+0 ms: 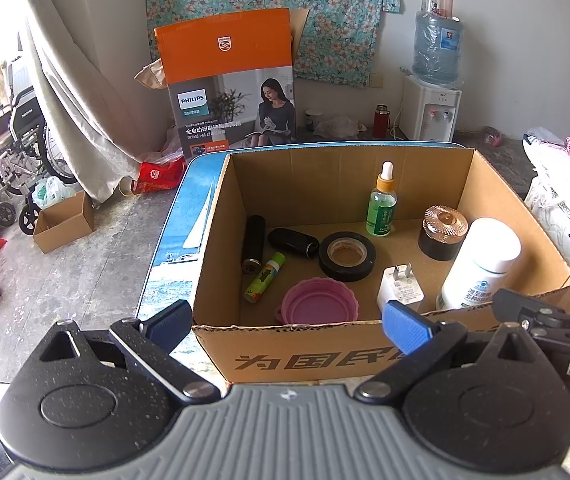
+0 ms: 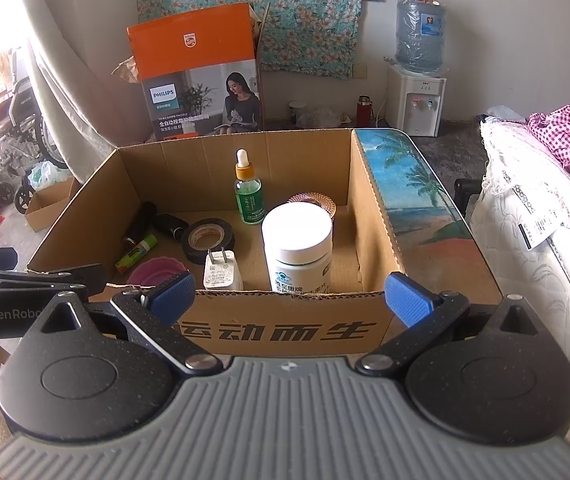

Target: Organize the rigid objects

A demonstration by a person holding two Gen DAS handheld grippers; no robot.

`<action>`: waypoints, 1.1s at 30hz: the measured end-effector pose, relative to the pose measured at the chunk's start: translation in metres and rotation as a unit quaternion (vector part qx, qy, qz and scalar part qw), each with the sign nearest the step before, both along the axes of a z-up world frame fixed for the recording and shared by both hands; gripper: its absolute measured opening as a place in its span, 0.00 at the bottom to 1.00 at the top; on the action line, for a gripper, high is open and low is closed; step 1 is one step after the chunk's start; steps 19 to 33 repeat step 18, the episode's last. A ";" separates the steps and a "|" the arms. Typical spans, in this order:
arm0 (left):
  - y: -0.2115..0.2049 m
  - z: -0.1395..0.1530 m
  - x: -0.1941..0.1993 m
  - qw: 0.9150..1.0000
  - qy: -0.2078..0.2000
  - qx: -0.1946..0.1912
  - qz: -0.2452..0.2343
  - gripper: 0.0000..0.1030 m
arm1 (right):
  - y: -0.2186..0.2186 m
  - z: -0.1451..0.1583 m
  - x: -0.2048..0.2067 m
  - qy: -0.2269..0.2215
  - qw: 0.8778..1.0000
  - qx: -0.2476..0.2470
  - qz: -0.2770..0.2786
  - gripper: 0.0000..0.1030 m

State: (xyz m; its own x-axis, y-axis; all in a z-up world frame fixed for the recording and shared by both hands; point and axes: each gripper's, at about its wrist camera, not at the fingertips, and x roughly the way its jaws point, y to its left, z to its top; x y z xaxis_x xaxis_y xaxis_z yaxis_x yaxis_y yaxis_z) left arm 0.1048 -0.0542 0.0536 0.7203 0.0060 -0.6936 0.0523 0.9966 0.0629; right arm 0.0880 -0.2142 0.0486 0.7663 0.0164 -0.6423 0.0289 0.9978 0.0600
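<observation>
Left tongs wide, empty, at the box near wall | right tongs wide, empty, likely lining up on the white bottle at 12 o'clock | tape, charger at 11, pink cup loose on box floor.

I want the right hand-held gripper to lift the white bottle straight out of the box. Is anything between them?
Only the cardboard box's near wall stands between the right hand-held gripper and the white bottle. The jaws are open outside it. The white plug stands close on the bottle's left, apart from it.
</observation>
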 end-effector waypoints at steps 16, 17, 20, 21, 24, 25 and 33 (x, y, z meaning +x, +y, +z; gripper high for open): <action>-0.001 0.000 0.000 1.000 0.001 0.000 0.000 0.99 | -0.001 0.000 0.000 0.000 1.000 0.000 0.000 0.99; -0.001 0.000 0.000 1.000 0.002 0.000 0.000 0.99 | -0.001 0.000 0.000 0.000 1.000 0.000 0.000 0.99; -0.001 0.000 0.000 1.000 0.002 0.000 0.000 0.99 | -0.001 0.000 0.000 0.000 1.000 0.000 0.000 0.99; -0.001 0.000 0.000 1.000 0.002 0.000 0.000 0.99 | -0.001 0.000 0.000 0.000 1.000 0.000 0.000 0.99; -0.001 0.000 0.000 1.000 0.002 0.000 0.000 0.99 | -0.001 0.000 0.000 0.000 1.000 0.000 0.000 0.99; -0.001 0.000 0.000 1.000 0.002 0.000 0.000 0.99 | -0.001 0.000 0.000 0.000 1.000 0.000 0.000 0.99; -0.001 0.000 0.000 1.000 0.002 0.000 0.000 0.99 | -0.001 0.000 0.000 0.000 1.000 0.000 0.000 0.99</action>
